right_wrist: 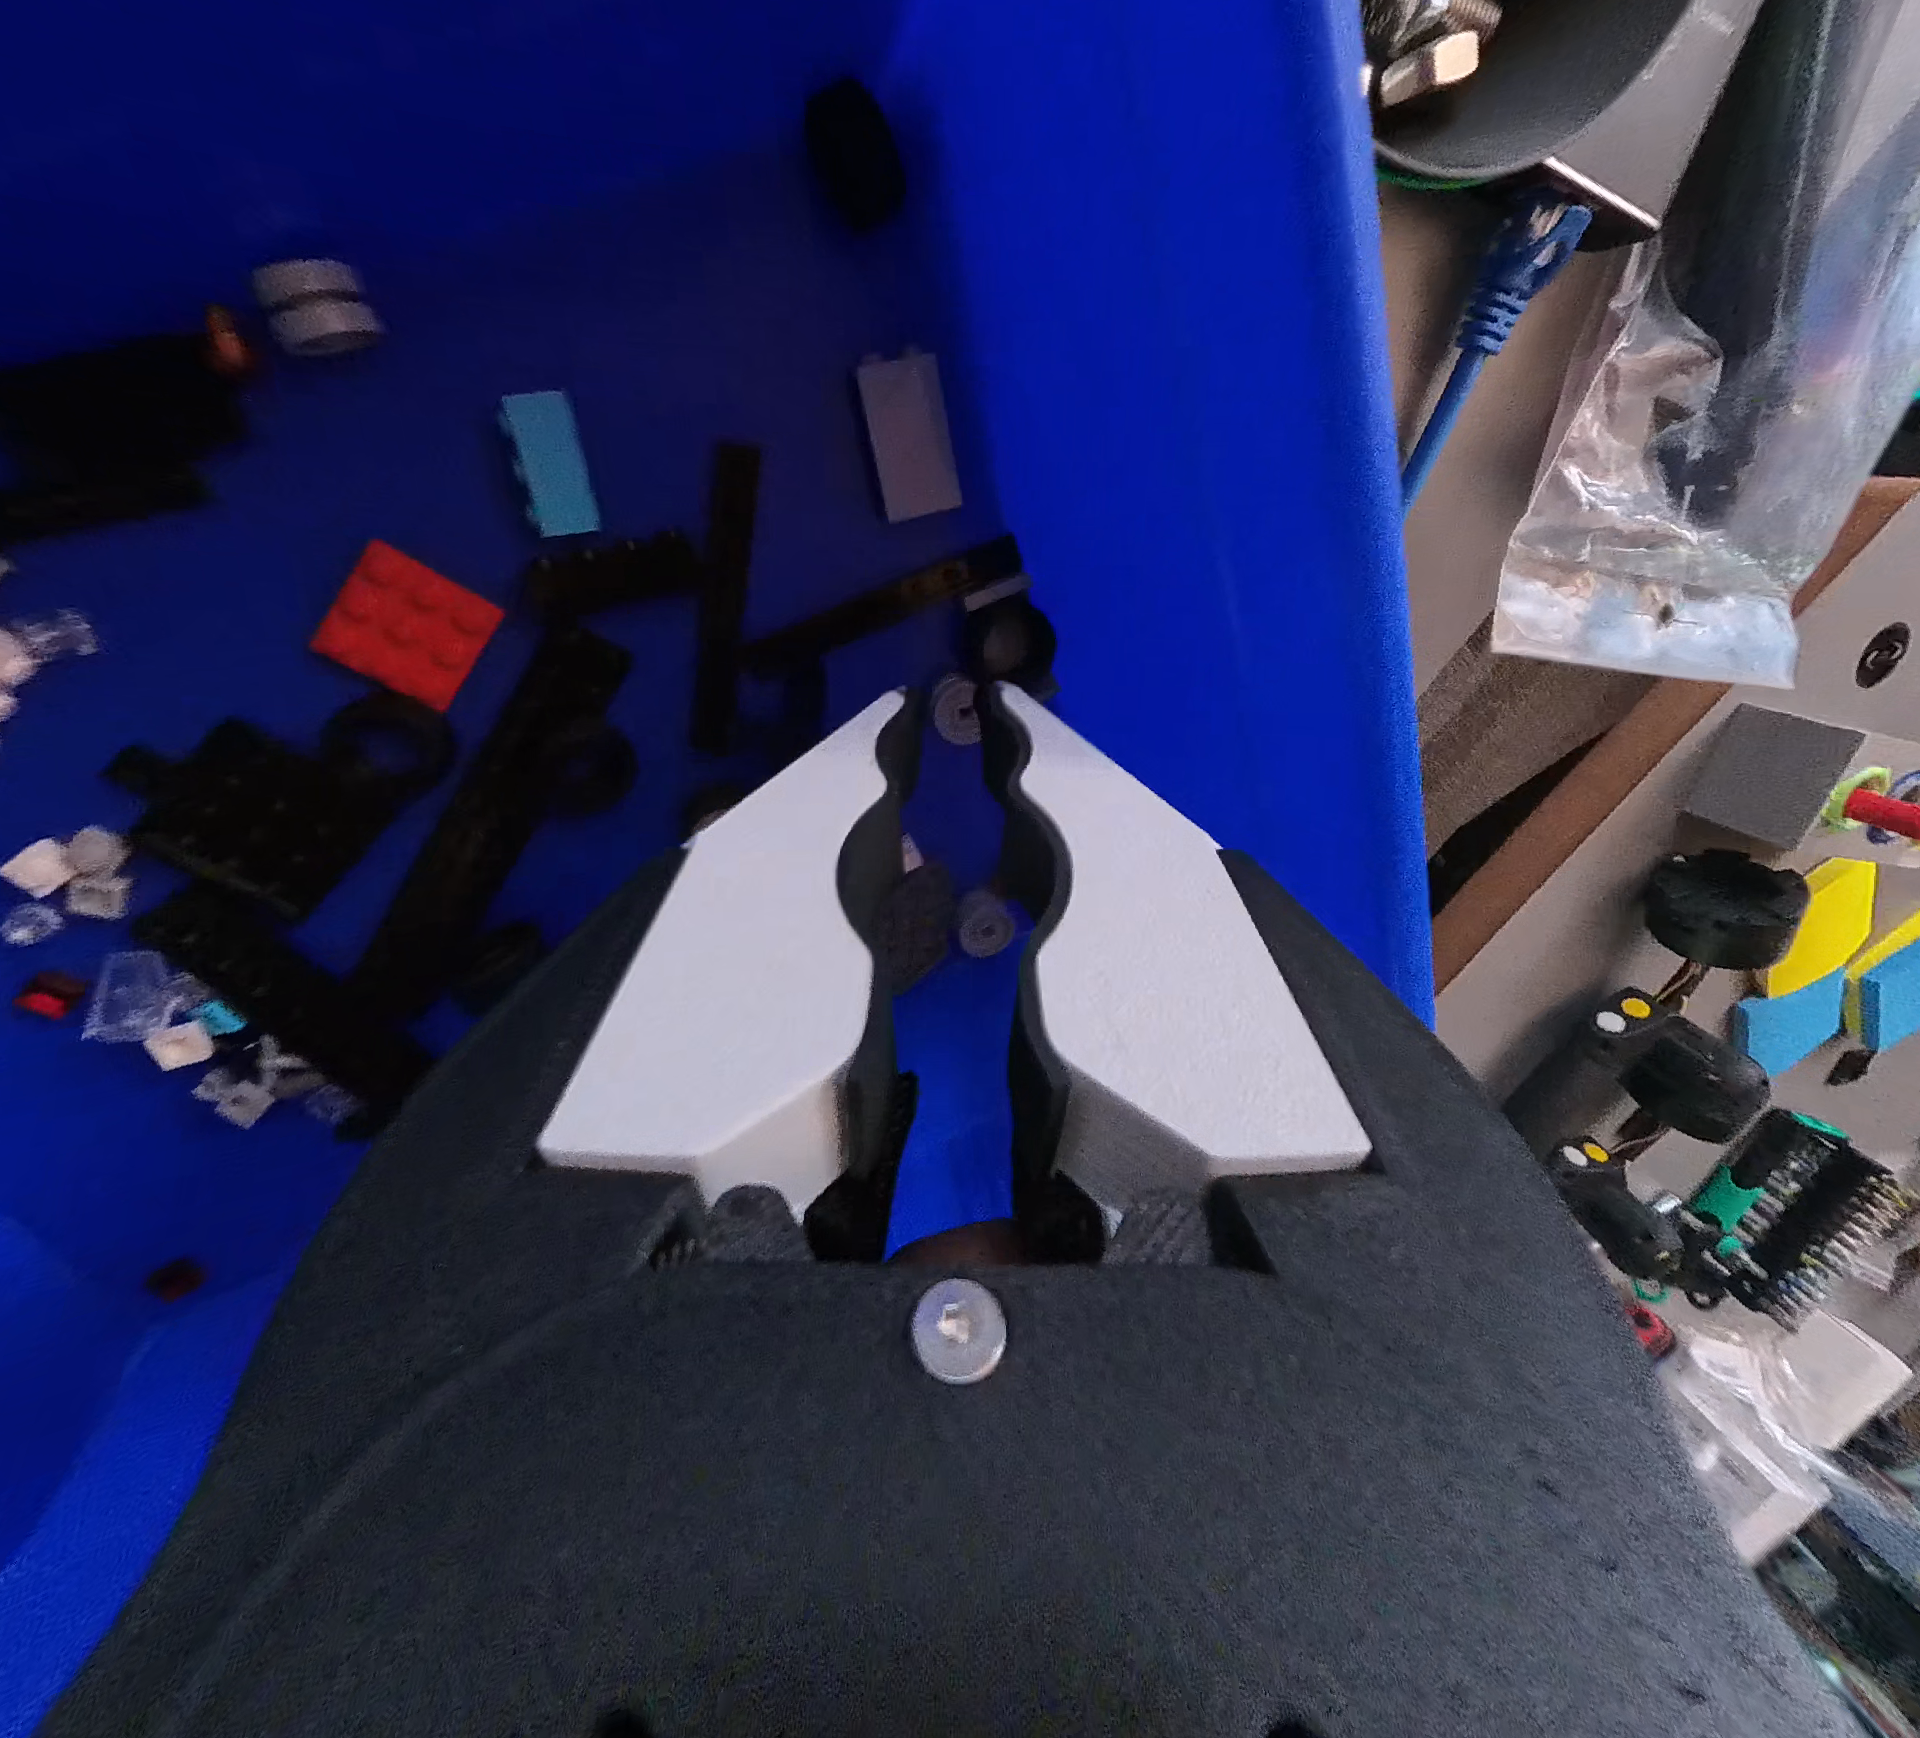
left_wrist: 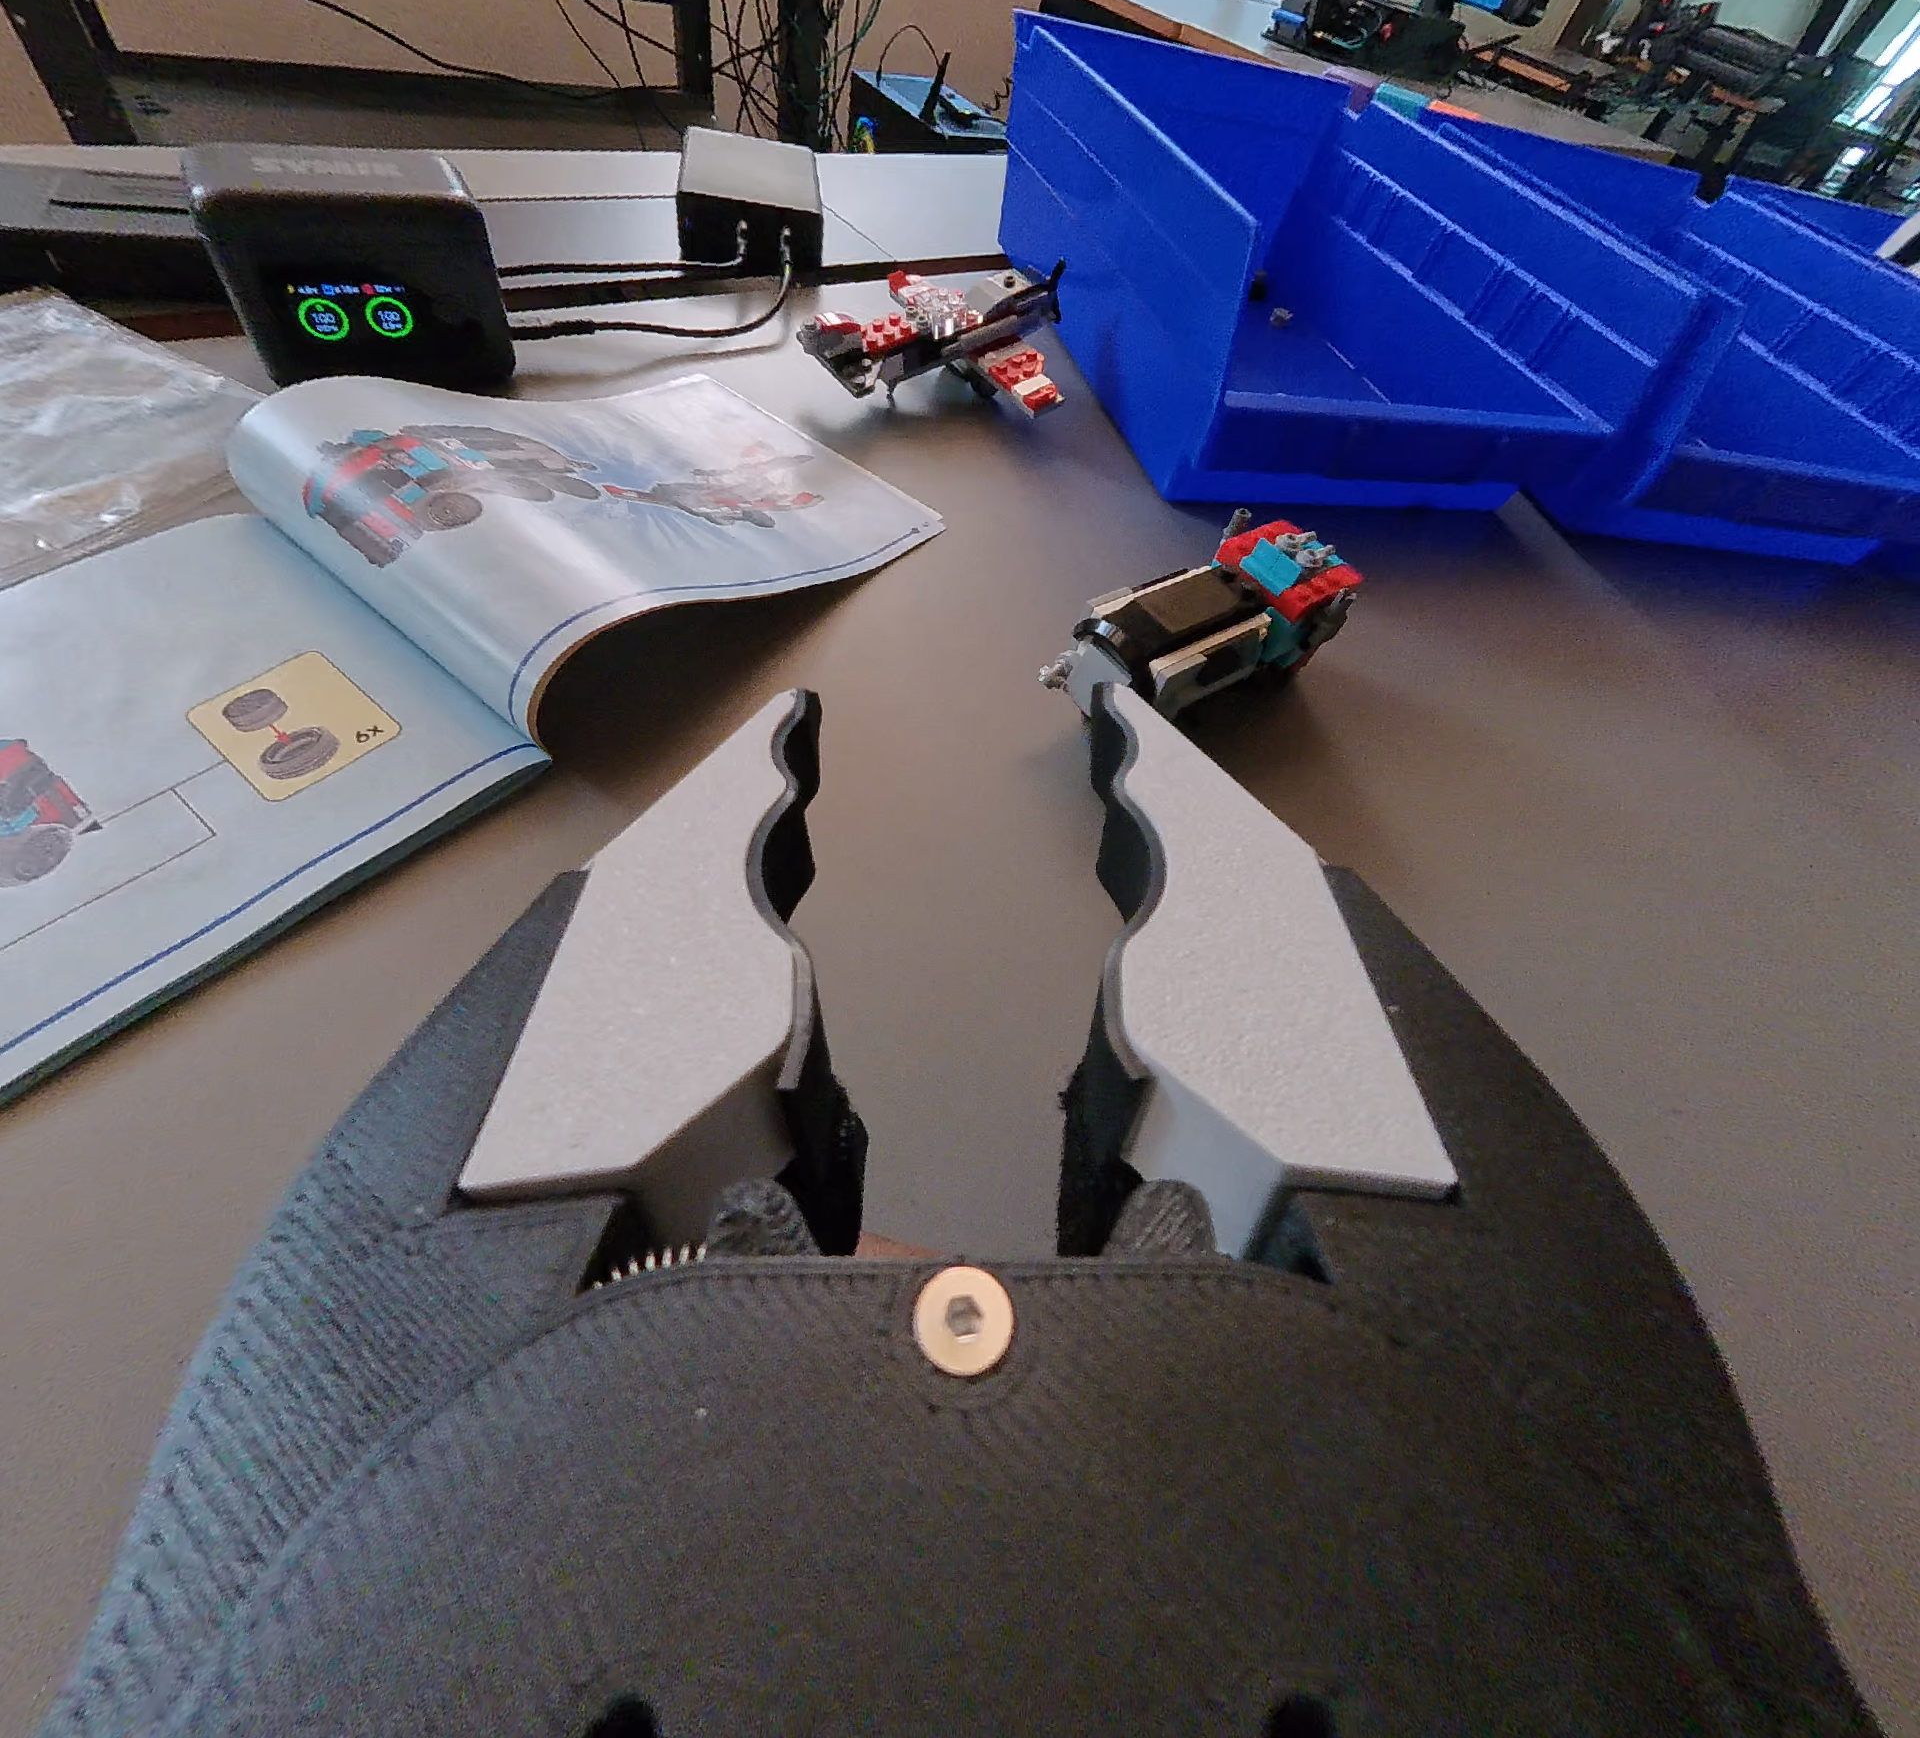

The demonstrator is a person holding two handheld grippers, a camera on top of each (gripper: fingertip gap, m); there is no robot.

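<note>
My left gripper (left_wrist: 951, 701) is open and empty, low over the dark table (left_wrist: 1558, 961). Its right fingertip (left_wrist: 1117, 732) is just short of a small black, red and teal brick truck (left_wrist: 1216, 613) lying on the table. My right gripper (right_wrist: 954, 701) reaches into a blue bin (right_wrist: 1143, 338) of loose bricks. Its tips are closed on a small grey round piece (right_wrist: 956, 714) near the bin's right wall. Another small grey round piece (right_wrist: 982, 921) and a dark part lie below the jaws, farther back.
An open instruction booklet (left_wrist: 520, 525), a red brick plane (left_wrist: 935, 343), a black box with a lit screen (left_wrist: 353, 265) and blue bins (left_wrist: 1351, 286) surround the left gripper. The bin holds a red plate (right_wrist: 407, 623), a light blue brick (right_wrist: 549, 462), a grey tile (right_wrist: 907, 439) and black plates (right_wrist: 499, 805). The grippers' ends are close to 75 cm from one another.
</note>
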